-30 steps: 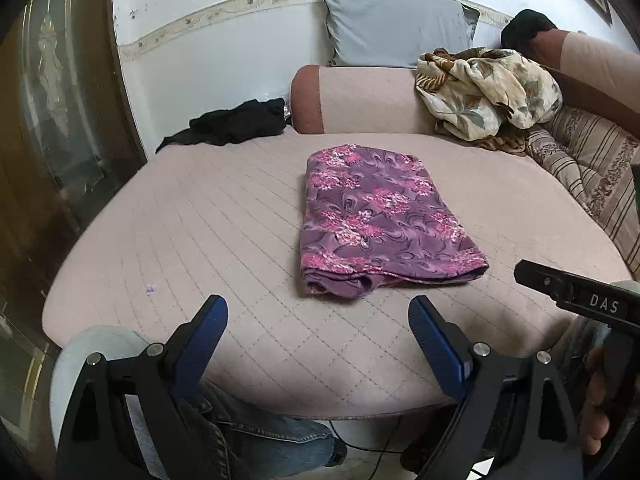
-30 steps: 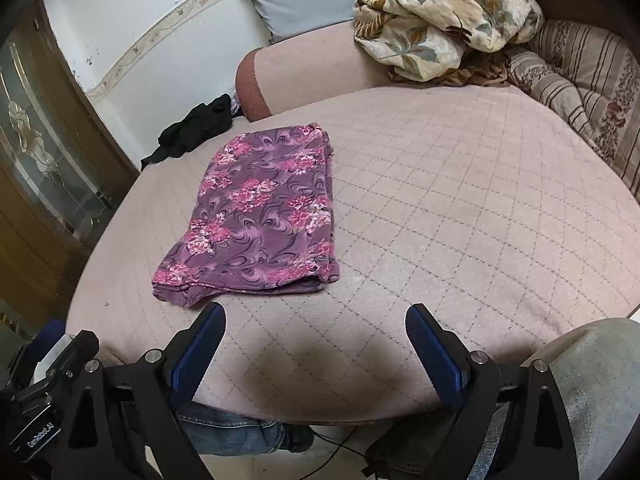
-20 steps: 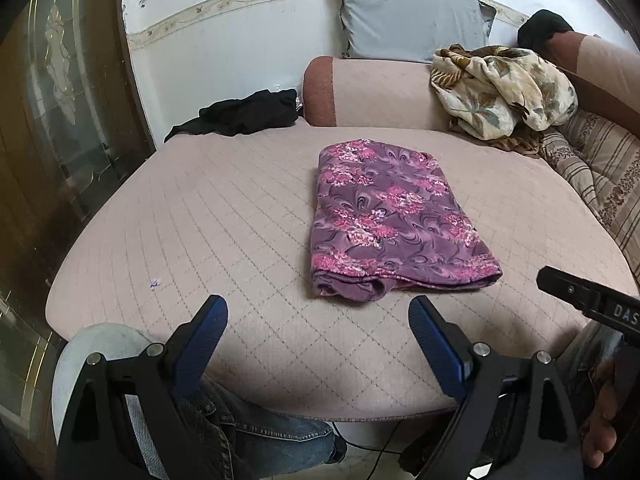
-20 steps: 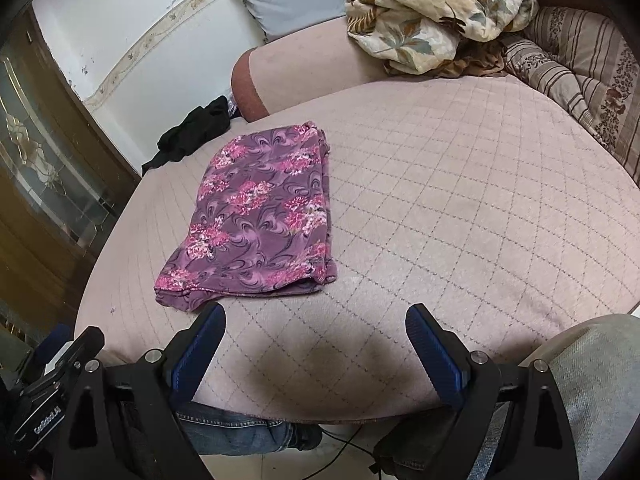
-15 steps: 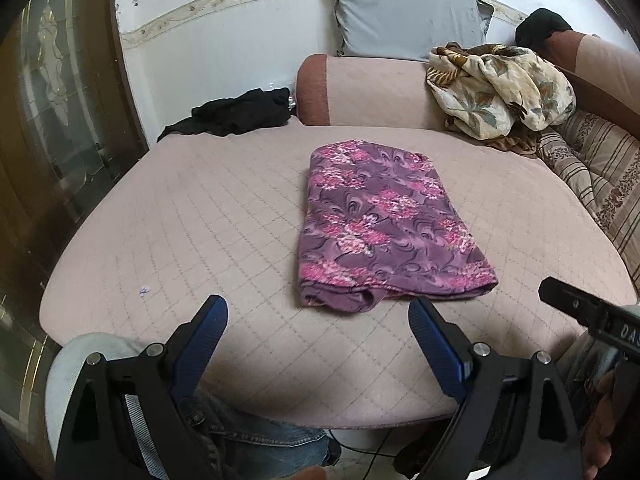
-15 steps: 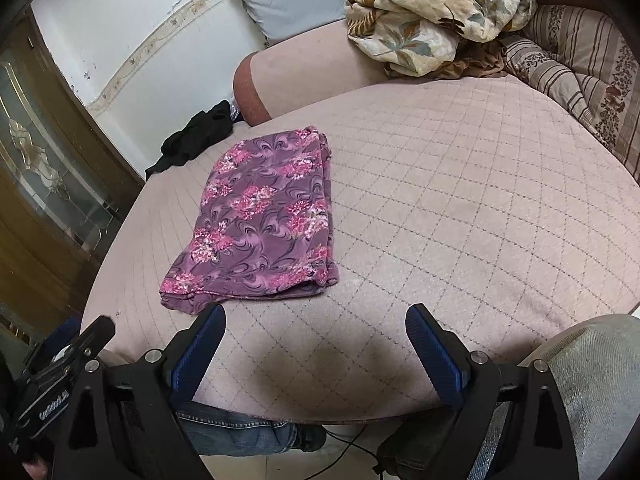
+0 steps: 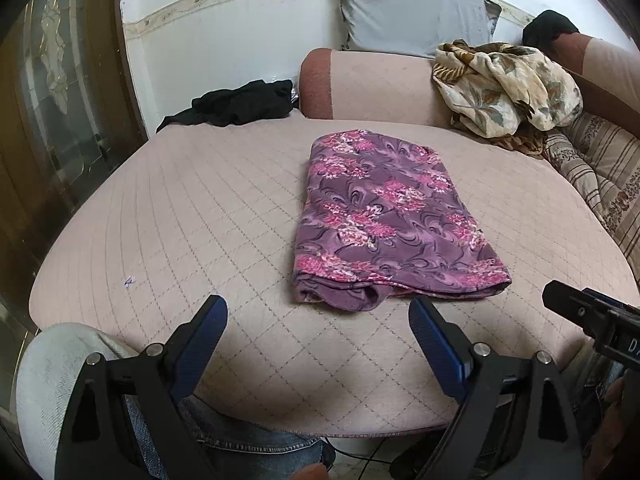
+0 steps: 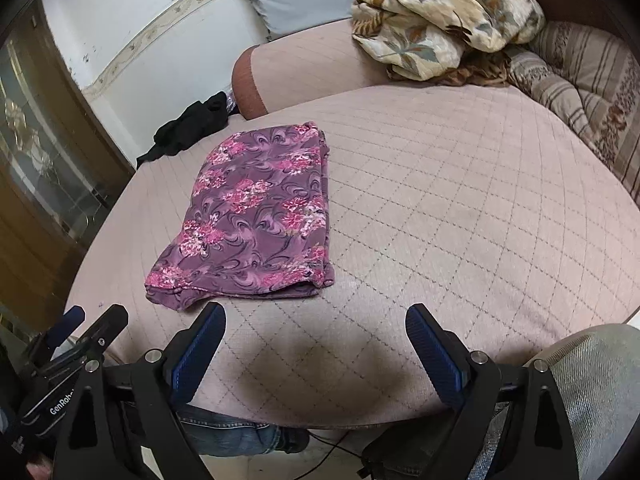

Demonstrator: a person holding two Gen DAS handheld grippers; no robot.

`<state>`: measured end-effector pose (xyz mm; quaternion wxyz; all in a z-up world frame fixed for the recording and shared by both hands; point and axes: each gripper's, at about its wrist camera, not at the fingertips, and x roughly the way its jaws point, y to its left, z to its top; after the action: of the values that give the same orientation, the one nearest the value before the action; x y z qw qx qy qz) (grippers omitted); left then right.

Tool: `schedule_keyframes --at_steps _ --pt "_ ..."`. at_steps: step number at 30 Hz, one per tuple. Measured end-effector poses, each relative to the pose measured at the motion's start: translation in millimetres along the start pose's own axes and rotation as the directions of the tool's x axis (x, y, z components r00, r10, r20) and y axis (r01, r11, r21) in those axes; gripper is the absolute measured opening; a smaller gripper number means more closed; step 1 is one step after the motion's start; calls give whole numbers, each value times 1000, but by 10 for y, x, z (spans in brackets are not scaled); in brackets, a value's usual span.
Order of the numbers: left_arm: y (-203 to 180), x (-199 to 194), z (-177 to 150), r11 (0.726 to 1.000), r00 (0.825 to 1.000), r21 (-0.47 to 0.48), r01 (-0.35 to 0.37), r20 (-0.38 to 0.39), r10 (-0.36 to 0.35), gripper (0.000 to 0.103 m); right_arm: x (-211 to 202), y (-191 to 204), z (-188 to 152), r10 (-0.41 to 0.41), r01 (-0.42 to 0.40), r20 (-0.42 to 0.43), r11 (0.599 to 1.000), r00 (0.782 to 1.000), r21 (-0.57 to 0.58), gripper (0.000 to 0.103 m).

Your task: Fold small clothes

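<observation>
A purple garment with pink flowers lies folded into a long flat rectangle on the pink quilted bed. It also shows in the right wrist view, left of centre. My left gripper is open and empty, just short of the garment's near edge. My right gripper is open and empty, near the garment's near right corner. Neither touches the cloth. Part of the right gripper shows at the right edge of the left wrist view, and part of the left gripper shows at lower left of the right wrist view.
A black garment lies at the bed's far left. A pink bolster, a grey pillow and a crumpled floral blanket sit at the back. Striped cushions line the right side. A wooden glass door stands left.
Both grippers have drifted slightly over the bed's near edge, staying open. The garment has not moved.
</observation>
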<state>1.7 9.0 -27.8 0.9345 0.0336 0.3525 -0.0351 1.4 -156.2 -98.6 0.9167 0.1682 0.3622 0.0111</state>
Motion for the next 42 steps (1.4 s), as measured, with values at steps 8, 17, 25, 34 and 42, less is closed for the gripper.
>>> schedule_keyframes --at_steps 8,17,25,34,42 --pt "38 -102 2 1000 999 -6 -4 35 4 92 -24 60 -16 -13 13 7 1000 1000 -26 94" --pt "73 -243 34 1000 998 -8 -11 65 11 92 -192 -19 92 4 -5 20 999 1000 32 95" --pt "144 -407 107 1000 997 -17 -16 69 17 92 -375 91 242 17 -18 15 999 1000 27 94" --pt "247 -477 128 999 998 -31 -27 50 28 92 -412 256 301 38 -38 -2 999 999 20 94" --pt "301 -521 185 999 998 -42 -31 44 33 92 -477 304 329 53 -53 1 998 999 27 95"
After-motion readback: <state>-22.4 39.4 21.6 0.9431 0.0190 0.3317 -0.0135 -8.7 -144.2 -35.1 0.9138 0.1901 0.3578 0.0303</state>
